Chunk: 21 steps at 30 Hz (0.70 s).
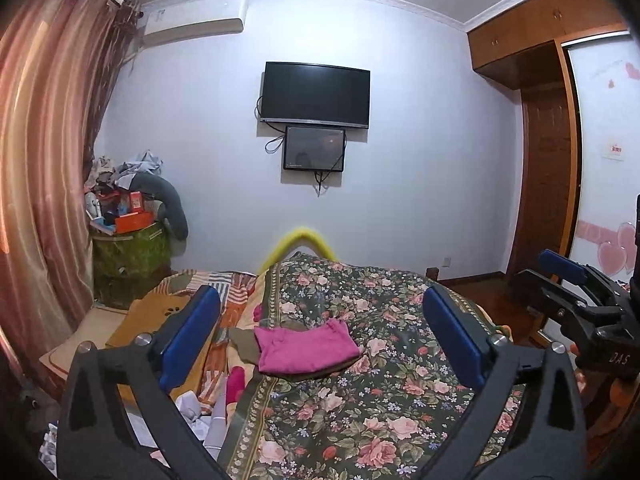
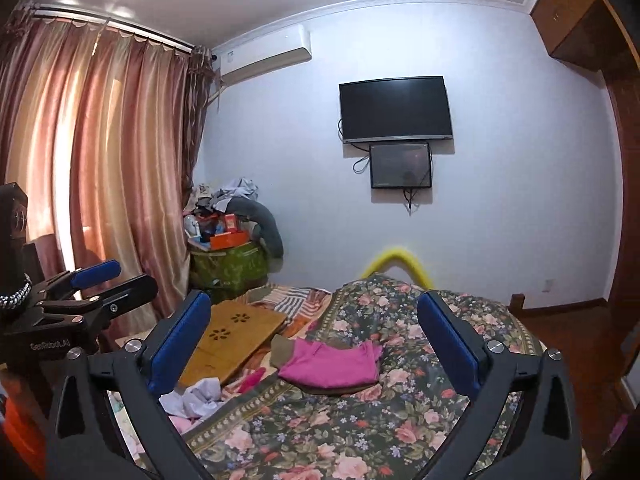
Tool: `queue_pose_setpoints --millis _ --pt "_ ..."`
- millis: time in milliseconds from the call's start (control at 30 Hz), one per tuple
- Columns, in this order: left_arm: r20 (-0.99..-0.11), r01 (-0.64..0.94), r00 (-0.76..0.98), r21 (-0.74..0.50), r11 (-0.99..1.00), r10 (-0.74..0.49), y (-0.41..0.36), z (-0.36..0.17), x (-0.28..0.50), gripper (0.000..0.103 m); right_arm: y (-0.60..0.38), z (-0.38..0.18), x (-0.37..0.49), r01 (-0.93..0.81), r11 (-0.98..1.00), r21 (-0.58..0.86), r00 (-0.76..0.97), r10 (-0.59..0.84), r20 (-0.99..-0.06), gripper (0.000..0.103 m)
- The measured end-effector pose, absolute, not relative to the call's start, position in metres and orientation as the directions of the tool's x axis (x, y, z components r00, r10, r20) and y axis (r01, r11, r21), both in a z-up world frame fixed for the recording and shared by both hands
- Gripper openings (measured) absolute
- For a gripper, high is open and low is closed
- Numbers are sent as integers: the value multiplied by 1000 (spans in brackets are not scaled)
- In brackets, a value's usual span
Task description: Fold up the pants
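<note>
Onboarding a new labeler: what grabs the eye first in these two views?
The folded magenta pants on the dark floral bedspread, mid-bed between the open blue fingers of the left gripper. Then the black TV on the far wall and the pink curtains at left.

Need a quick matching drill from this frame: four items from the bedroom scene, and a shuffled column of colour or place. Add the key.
Items
1. folded pants
2. wooden lap board
3. larger TV
4. left gripper

Descriptions
A. black, mounted on the wall above a smaller screen
B. magenta, lying on the floral bedspread
C. blue pads, jaws apart, holding nothing
D. tan, with flower-shaped cutouts, left of the pants

Pairs: 1-B, 2-D, 3-A, 4-C
</note>
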<state>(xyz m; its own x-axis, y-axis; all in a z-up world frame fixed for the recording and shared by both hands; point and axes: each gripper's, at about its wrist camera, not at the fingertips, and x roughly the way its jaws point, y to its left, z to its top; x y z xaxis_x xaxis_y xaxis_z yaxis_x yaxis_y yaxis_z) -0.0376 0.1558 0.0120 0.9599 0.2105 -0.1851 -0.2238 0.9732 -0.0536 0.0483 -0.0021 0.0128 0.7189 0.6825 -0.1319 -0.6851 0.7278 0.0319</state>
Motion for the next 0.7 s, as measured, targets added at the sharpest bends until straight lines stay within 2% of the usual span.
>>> queue_pose_setpoints --millis 700 --pt "-223 -251 946 -53 966 234 164 -4 -31 103 -1 6 51 -681 731 51 716 678 -168 103"
